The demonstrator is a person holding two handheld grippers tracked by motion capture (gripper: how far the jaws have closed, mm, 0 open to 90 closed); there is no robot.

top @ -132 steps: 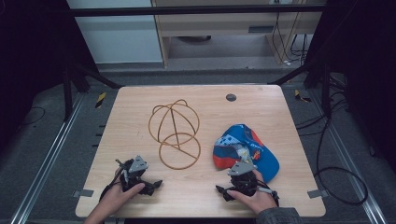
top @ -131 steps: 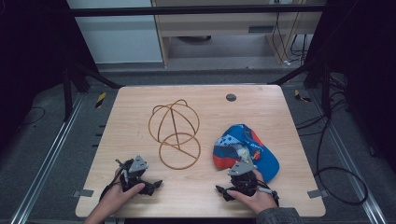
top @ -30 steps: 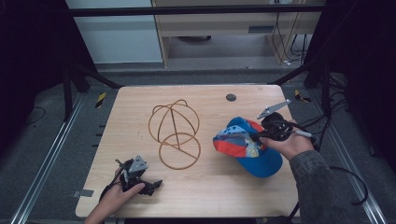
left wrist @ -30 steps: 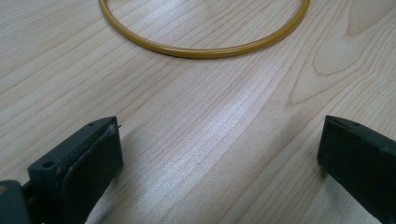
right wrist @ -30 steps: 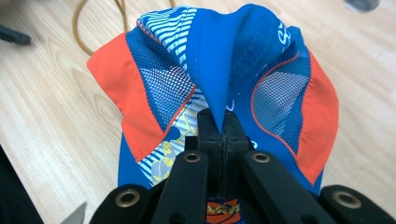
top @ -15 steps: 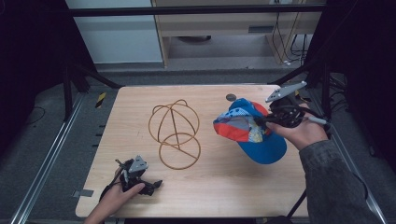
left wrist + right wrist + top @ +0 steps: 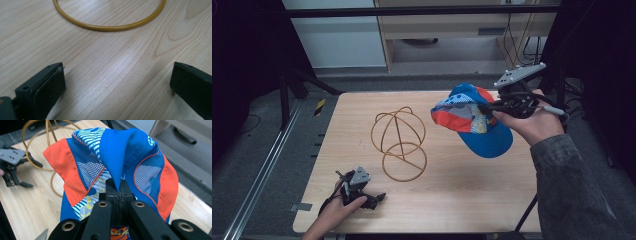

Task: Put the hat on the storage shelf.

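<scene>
A pale wooden table [image 7: 452,195] stands on grey floor [image 7: 257,125], a wire frame [image 7: 398,142] at its centre. Right gripper [image 7: 492,106], at two o'clock, has fingers pinched on a cap [image 7: 472,120]; left gripper [image 7: 374,199], at seven o'clock, rests with fingers wide

The high view looks forward and down over the whole table [image 7: 452,200]. The left gripper view sits low on the wood, close to the wire stand [image 7: 110,26]. The right gripper view looks from above toward that stand [image 7: 37,135], shared by all views.
</scene>
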